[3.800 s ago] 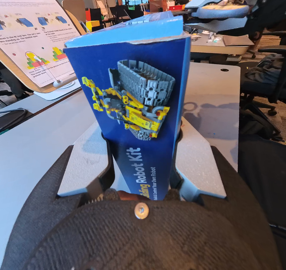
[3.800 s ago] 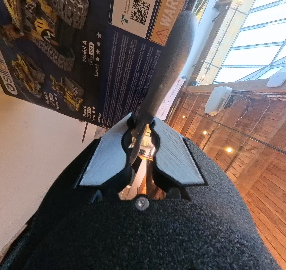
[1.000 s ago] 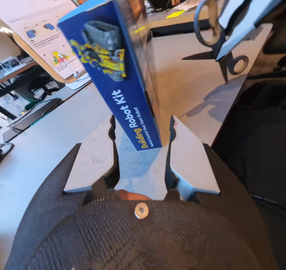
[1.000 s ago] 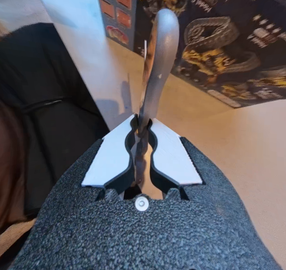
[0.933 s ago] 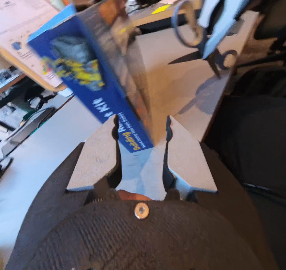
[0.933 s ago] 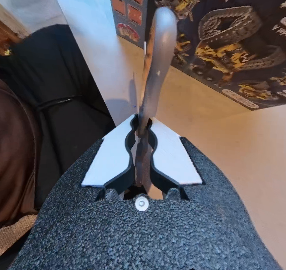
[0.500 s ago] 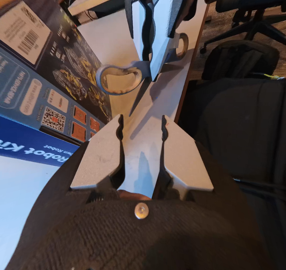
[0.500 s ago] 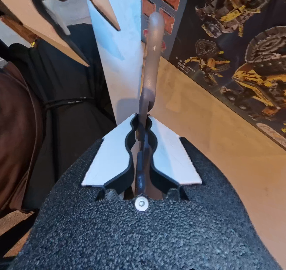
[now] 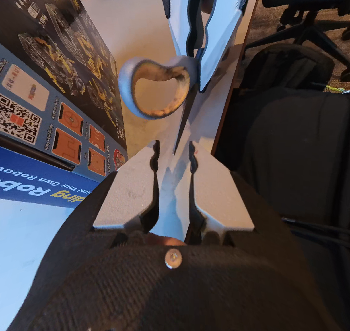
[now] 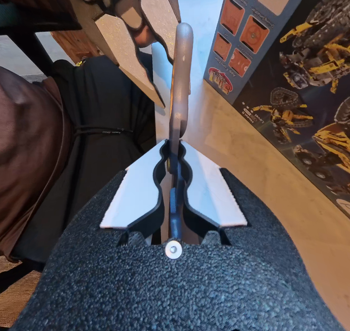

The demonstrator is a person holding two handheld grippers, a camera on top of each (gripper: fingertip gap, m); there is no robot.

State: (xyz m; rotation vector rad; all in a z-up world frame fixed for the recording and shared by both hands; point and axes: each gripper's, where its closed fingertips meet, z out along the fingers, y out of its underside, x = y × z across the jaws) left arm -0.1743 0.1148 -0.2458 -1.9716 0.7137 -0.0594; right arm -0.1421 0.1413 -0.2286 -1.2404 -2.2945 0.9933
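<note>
My right gripper (image 10: 173,141) is shut on a pair of scissors (image 10: 180,66), gripping near the pivot with the grey handle loop sticking out ahead. In the left wrist view the right gripper (image 9: 195,66) hangs above the table with the scissors' handle loop (image 9: 154,90) to its left. The dark blade (image 9: 182,124) points down, its tip just in front of the gap of my left gripper (image 9: 172,147). My left gripper is open and empty. One of its fingers (image 10: 123,43) shows in the right wrist view. A blue robot kit box (image 9: 56,94) stands on the table to the left.
The box's dark back face (image 10: 284,75) rises from the pale table (image 10: 246,170) on the right. The table's edge (image 9: 227,94) runs close by. Beyond it are a person's dark clothing (image 10: 94,132), a dark bag (image 9: 284,66) and chair legs (image 9: 312,28).
My left gripper let go of the box, left it standing and swung right towards the scissors. My right gripper brought the scissors closer, so the blade tip now reaches the left gripper's open fingers.
</note>
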